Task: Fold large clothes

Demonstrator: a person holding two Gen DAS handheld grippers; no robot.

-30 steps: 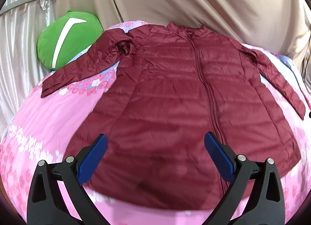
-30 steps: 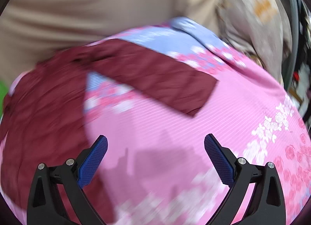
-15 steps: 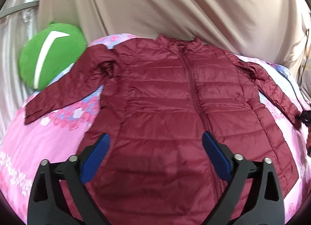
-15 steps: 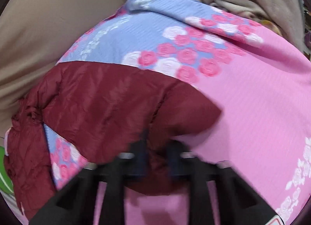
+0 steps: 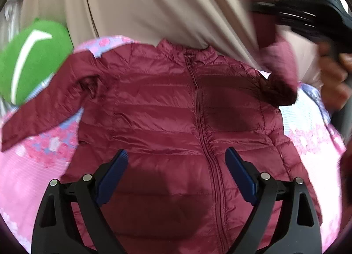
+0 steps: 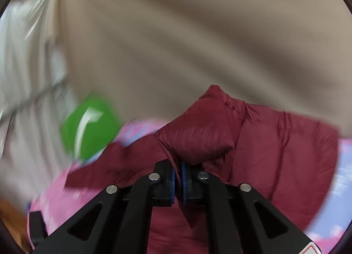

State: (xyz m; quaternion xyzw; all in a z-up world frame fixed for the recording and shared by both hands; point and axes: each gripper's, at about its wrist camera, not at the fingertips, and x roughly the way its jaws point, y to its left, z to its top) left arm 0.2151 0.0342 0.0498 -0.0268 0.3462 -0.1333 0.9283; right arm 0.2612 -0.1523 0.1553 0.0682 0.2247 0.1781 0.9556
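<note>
In the left wrist view, one dark red jacket lies flat, zipped, on a pink flowered bedspread, one green cushion far left; the left gripper hangs spread above its lower front, holding nothing, while a hand lifts one sleeve at far right. In the right wrist view, the right gripper, jaws easing apart slightly, pinches that sleeve cuff above the jacket, the same cushion left.

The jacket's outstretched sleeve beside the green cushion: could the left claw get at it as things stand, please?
Probably yes: the left claw is open and empty, and that sleeve lies flat and uncovered on the pink sheet.
</note>
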